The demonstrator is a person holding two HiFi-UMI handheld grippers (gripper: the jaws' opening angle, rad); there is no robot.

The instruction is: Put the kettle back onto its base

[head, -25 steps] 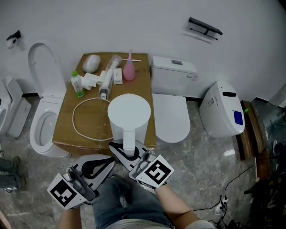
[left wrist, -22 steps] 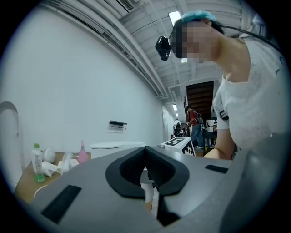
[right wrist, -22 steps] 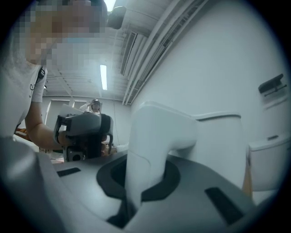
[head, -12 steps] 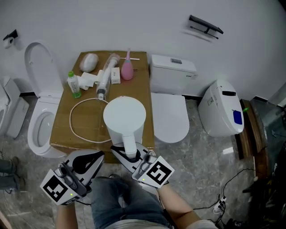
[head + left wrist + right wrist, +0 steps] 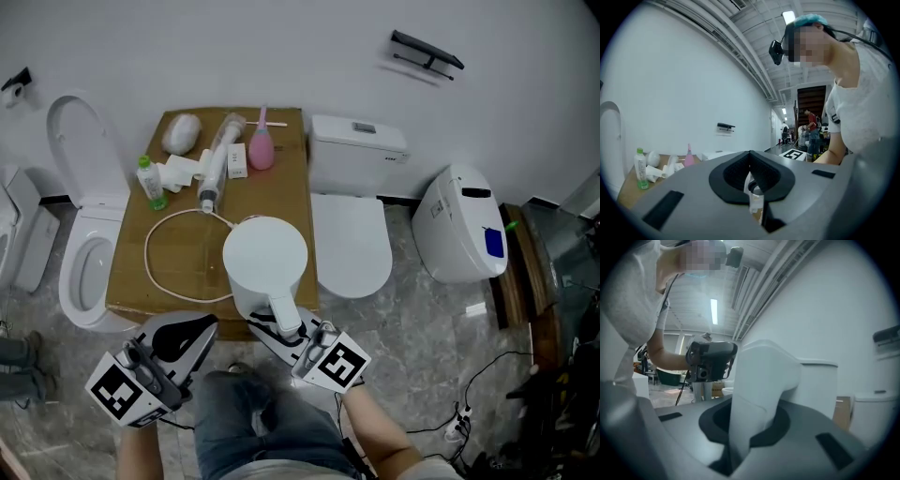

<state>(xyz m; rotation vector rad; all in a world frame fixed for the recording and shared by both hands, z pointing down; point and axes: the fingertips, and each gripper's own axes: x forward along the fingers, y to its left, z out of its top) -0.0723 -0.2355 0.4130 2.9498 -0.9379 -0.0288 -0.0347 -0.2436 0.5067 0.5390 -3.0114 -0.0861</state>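
Note:
A white kettle [image 5: 265,267] stands on the near edge of a cardboard box [image 5: 131,281], and it hides whatever is under it. A white cord [image 5: 155,253] loops across the box and runs in beneath the kettle. My right gripper [image 5: 292,330] has the kettle's handle [image 5: 284,314] between its jaws, which are opening; in the right gripper view the pads still lie against the handle [image 5: 759,394]. My left gripper [image 5: 185,339] hangs shut and empty in front of the box, left of the kettle. It also appears in the right gripper view as the left gripper [image 5: 710,359].
At the back of the box lie a green-capped bottle [image 5: 148,181], a pink bottle [image 5: 261,148], a sealant tube [image 5: 214,169] and small packets. An open toilet [image 5: 80,272] stands left of the box, a closed one [image 5: 352,234] right of it, and another [image 5: 464,225] further right.
The kettle and my right gripper have sunk a little toward the box's near edge. My left gripper has drawn away to the left.

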